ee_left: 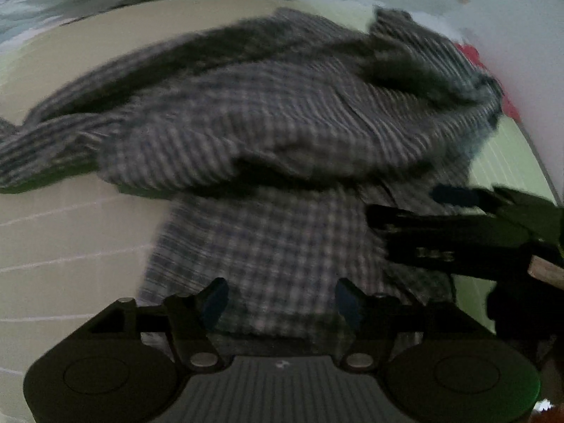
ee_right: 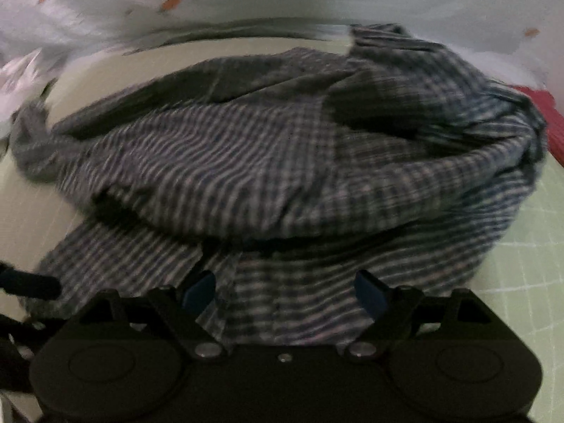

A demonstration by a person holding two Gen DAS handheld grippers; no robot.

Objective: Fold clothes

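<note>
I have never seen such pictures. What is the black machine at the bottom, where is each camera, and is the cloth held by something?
There is no robot: a person holds one hand tool with a claw in each hand, and a camera sits on each tool. One picture looks along the left claw, the other along the right claw. A crumpled checked shirt lies on a pale green gridded mat. Both claws are open above the shirt's near edge; neither holds it.
</note>
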